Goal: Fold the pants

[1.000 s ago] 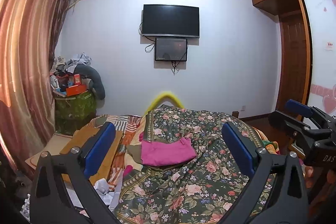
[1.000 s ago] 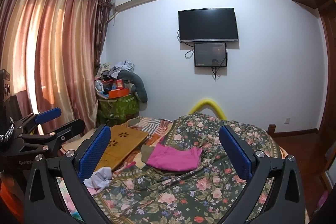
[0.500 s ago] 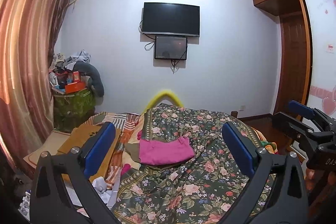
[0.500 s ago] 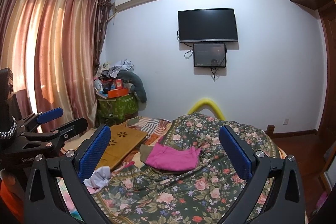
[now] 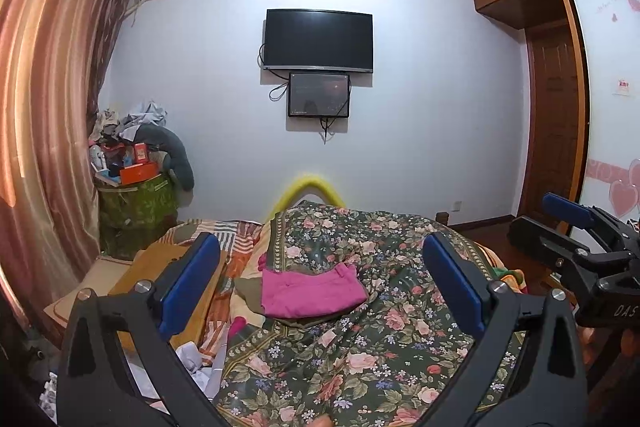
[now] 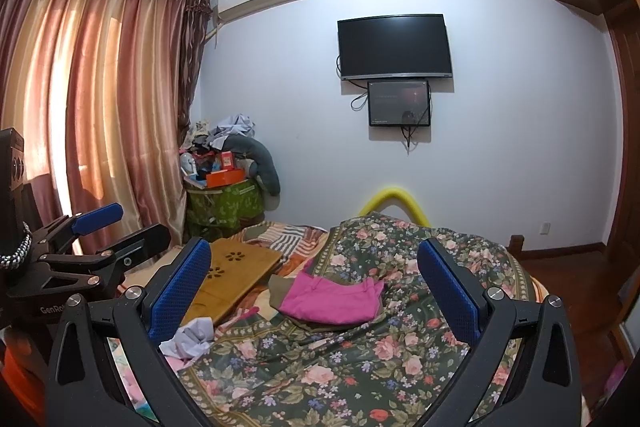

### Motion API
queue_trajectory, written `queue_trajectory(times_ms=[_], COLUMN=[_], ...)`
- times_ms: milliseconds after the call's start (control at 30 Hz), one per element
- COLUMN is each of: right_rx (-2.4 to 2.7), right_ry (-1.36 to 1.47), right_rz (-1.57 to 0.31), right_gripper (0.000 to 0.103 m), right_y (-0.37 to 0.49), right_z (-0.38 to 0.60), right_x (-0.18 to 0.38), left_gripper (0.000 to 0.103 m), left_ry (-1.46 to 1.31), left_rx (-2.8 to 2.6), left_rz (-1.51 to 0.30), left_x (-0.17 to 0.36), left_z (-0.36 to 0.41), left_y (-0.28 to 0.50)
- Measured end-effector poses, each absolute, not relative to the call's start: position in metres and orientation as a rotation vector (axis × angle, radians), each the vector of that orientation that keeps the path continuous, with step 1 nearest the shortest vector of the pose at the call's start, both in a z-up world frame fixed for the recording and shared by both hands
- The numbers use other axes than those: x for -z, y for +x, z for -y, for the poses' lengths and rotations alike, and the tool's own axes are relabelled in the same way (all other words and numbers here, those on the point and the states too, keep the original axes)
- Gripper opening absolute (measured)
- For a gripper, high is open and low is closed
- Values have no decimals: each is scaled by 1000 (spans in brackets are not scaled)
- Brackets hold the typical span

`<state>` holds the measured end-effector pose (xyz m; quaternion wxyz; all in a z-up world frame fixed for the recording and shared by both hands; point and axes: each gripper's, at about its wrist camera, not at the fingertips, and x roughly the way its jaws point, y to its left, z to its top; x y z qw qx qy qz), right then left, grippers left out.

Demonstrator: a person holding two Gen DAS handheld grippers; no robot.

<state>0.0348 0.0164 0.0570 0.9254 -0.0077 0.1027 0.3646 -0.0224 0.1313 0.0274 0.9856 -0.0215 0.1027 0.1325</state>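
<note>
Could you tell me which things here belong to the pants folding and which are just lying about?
For the job:
pink pants
olive garment beneath them
floral quilt they lie on
left claw, open
right claw, open

Lying about:
wooden tray
crumpled paper
TV
curtain
green box piled with clutter

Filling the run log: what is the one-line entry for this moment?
phase: approach | left gripper: open, empty | right gripper: open, empty | pink pants: folded on floral bedspread, untouched
</note>
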Motion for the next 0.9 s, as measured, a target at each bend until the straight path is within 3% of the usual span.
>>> queue_trajectory(times_ms=[900], right_rx=[-737], right_ry=[-10], right_rz=[-220], right_gripper=[103], right_y=[32], right_z=[-19], right_x=[-54], left_gripper=[103], left_ry=[-69], left_rx=[-230], left_rz=[-238], left_x=[-24], left_z=[-135], left_y=[-16])
